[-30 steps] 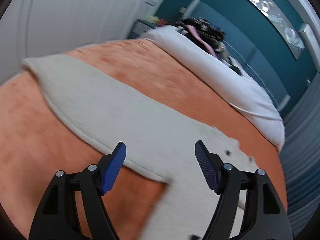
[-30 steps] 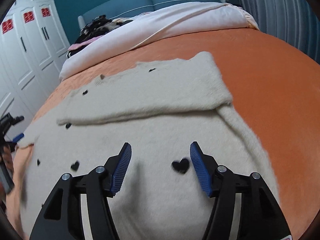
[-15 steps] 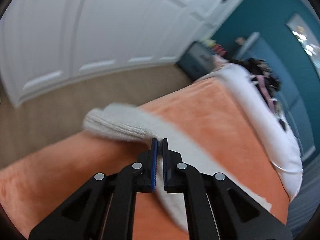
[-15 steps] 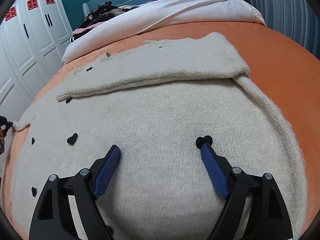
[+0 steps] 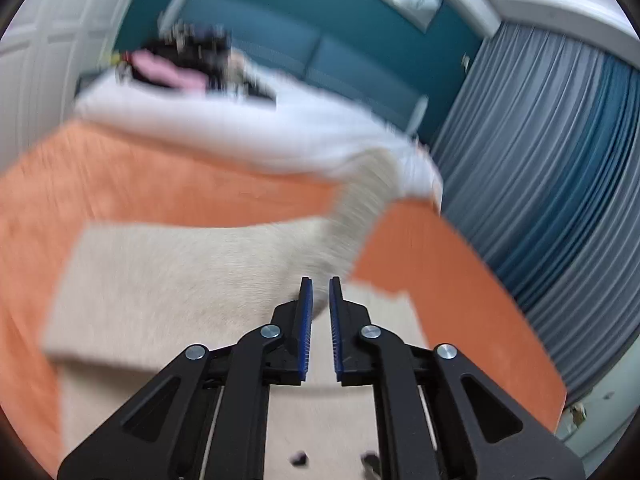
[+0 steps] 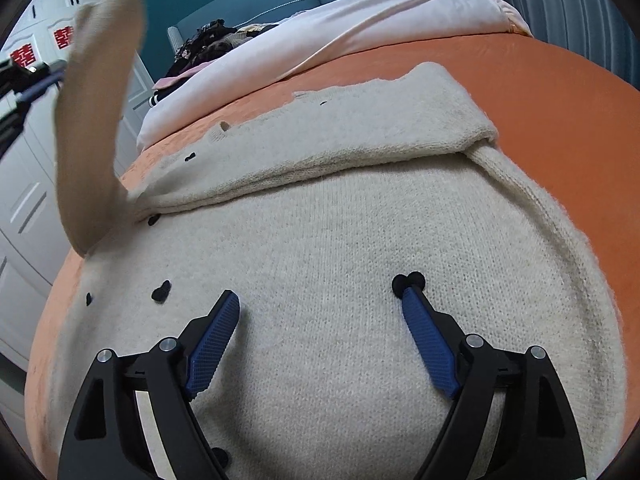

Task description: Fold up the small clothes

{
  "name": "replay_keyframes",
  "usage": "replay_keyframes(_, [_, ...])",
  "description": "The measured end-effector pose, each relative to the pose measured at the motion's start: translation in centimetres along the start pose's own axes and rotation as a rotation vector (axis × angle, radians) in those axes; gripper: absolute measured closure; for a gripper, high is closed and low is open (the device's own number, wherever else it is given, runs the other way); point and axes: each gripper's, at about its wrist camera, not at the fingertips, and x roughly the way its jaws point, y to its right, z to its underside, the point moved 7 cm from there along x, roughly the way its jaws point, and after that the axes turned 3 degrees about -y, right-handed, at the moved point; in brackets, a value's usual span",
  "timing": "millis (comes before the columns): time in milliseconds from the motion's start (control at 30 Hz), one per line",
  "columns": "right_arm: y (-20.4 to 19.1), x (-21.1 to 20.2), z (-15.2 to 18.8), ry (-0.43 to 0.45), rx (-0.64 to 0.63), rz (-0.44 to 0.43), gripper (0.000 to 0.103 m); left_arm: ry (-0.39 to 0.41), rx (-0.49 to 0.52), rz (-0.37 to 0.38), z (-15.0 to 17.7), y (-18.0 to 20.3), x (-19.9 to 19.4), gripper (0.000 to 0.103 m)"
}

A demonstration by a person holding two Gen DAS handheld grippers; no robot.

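Observation:
A cream knit sweater (image 6: 340, 240) with small black hearts lies on the orange bedspread (image 6: 540, 92). One sleeve (image 6: 360, 128) is folded across its top. My right gripper (image 6: 320, 300) is open, its fingers resting on the sweater's body. My left gripper (image 5: 318, 296) is shut on the other sleeve (image 5: 360, 208), holding it up in the air above the sweater (image 5: 180, 272). In the right wrist view that raised sleeve (image 6: 100, 100) hangs at the left, with the left gripper partly visible at the left edge.
A white duvet (image 6: 360, 28) and a pile of dark clothes (image 6: 208, 40) lie at the head of the bed, before a teal headboard. White wardrobes (image 6: 24, 200) stand on the left, grey-blue curtains (image 5: 540, 160) on the right.
My left gripper closed on the sleeve at the bed's edge, lifted it and swung it up over the sweater. My right gripper lowered onto the sweater's body and stays open.

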Motion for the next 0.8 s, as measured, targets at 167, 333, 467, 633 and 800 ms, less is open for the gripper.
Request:
replay_keyframes(167, [0.1, -1.9, -2.2, 0.017, 0.073, -0.056, 0.022, -0.113, -0.188, -0.127, 7.9, -5.0, 2.9, 0.077])
replay_keyframes(333, [-0.9, -2.3, -8.8, 0.058, 0.061, -0.078, 0.021, -0.032, -0.335, -0.263, 7.0, -12.9, -0.3, 0.046])
replay_keyframes(467, [-0.9, 4.0, -11.3, -0.074, 0.094, -0.014, 0.026, -0.003, -0.547, -0.303, 6.4, -18.7, -1.9, 0.042])
replay_keyframes(633, [-4.3, 6.2, -13.0, -0.116, 0.015, -0.035, 0.096, -0.033, -0.632, -0.253, 6.1, -21.1, -0.4, 0.098])
replay_keyframes(800, [-7.9, -3.8, -20.8, 0.225, -0.075, -0.174, 0.097, 0.158, -0.447, -0.207, -0.7, -17.7, -2.7, 0.098])
